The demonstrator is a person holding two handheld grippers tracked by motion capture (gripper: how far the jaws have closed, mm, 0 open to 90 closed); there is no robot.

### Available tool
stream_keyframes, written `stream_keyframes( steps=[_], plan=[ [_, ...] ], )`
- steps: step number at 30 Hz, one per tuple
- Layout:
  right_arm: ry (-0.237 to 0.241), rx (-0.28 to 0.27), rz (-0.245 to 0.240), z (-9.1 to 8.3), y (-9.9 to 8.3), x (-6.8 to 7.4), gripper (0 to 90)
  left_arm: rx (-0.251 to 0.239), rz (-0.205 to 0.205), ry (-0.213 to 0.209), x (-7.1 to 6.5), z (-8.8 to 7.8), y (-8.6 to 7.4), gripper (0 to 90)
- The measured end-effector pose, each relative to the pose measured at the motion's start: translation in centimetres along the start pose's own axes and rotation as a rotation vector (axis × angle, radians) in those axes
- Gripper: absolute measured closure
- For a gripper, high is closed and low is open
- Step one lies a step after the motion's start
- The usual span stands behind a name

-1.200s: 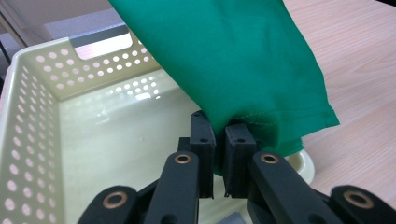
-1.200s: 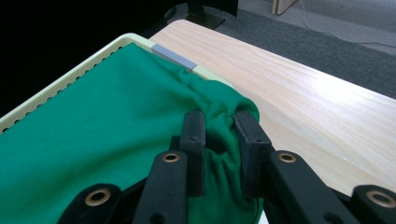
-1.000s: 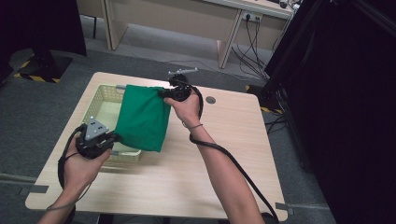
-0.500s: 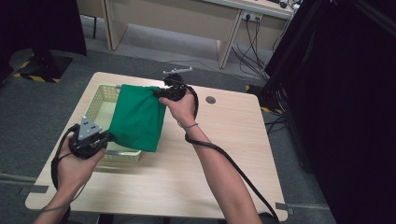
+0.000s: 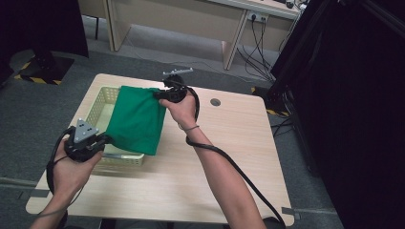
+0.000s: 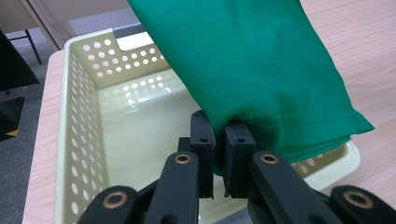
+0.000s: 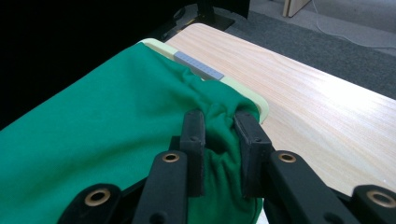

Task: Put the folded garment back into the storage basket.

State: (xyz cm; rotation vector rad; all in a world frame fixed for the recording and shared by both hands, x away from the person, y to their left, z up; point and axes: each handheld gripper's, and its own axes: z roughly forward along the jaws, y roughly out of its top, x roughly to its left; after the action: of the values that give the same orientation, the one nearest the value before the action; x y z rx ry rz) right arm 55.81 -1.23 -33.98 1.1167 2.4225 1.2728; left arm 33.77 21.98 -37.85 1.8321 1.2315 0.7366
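A green cloth (image 5: 136, 119) hangs stretched above a pale yellow perforated basket (image 5: 98, 109) on the left of the wooden table. My left gripper (image 5: 104, 139) is shut on the cloth's near corner by the basket's front edge. In the left gripper view the black pads (image 6: 203, 135) pinch the cloth's (image 6: 261, 65) hem over the basket (image 6: 84, 140). My right gripper (image 5: 157, 94) is shut on the far corner above the basket's back rim. In the right gripper view its pads (image 7: 193, 130) squeeze a bunched fold of the cloth (image 7: 93, 130) next to the basket rim (image 7: 243, 93).
The wooden table (image 5: 224, 157) lies bare to the right of the basket, with a round cable hole (image 5: 215, 102) near its back edge. A desk (image 5: 200, 19) with hanging cables stands behind, and a dark curtain (image 5: 353, 105) runs along the right.
Both hands have spread slightly, the left one toward the near left and the right one toward the back, pulling the cloth flatter over the basket. Both grips stay as before.
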Motion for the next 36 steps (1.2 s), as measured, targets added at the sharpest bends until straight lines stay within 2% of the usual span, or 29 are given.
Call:
stream_keyframes(
  steps=[26,31,36],
  plan=[
    [0.008,-0.002,-0.006,1.0,0.5,1.1,75.8,0.008,-0.014,0.026,1.1,-0.4,-0.3,84.4],
    [0.008,-0.001,-0.005,1.2,0.5,1.3,75.8,0.007,0.004,0.037,1.3,-0.4,-0.3,84.4],
    [0.010,0.005,-0.003,1.4,0.4,1.4,75.8,0.011,0.004,0.041,1.4,-0.4,-0.4,84.4]
  ],
)
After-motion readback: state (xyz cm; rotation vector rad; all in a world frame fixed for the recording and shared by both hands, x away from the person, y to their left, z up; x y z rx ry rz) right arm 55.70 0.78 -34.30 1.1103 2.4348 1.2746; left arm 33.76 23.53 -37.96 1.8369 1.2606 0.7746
